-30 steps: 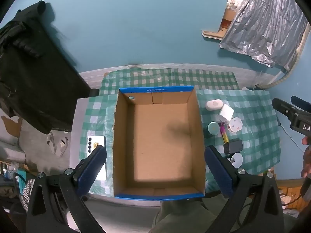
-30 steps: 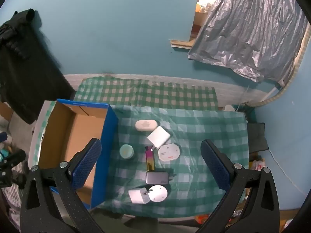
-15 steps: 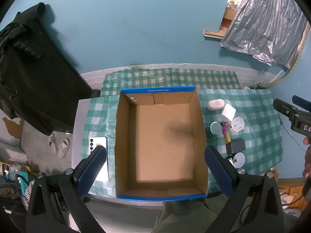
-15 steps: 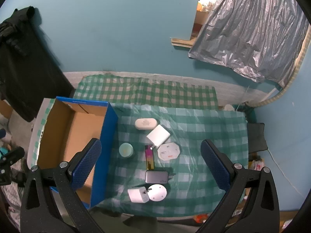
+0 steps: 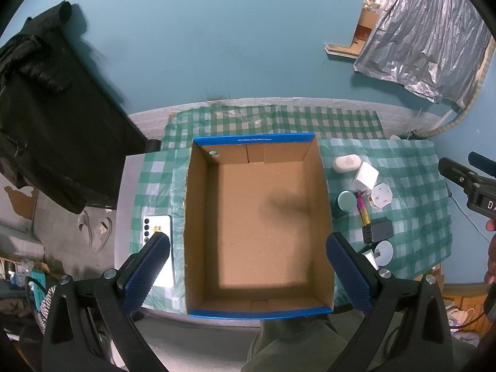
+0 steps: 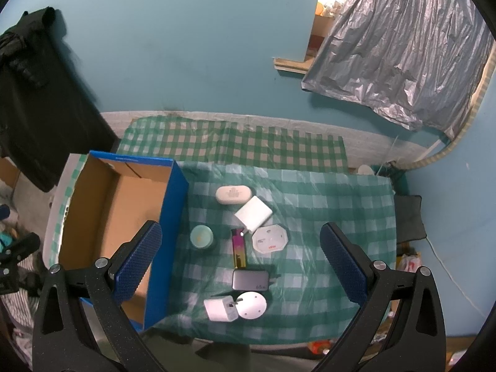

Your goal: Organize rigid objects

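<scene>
An empty cardboard box (image 5: 260, 223) with blue rims sits on the green checked tablecloth (image 6: 325, 204); my left gripper (image 5: 248, 266) hangs open high above it. Right of the box (image 6: 108, 217) lie several small items: a white oval case (image 6: 233, 194), a white square charger (image 6: 253, 213), a teal round tin (image 6: 201, 237), an iridescent lighter (image 6: 239, 248), a white octagonal plug (image 6: 269, 238), a grey power bank (image 6: 250, 280), a white cube adapter (image 6: 220, 309) and a white disc (image 6: 251, 305). My right gripper (image 6: 238, 263) is open high over them, holding nothing.
A phone (image 5: 156, 232) lies face down left of the box, partly under my left finger. Dark clothing (image 5: 46, 117) hangs at the left wall. A silver foil sheet (image 6: 396, 62) hangs at the right. Slippers (image 5: 93, 229) lie on the floor.
Both grippers drifted slightly; the box and items shifted a little in each view. Nothing was gripped or moved on the table.
</scene>
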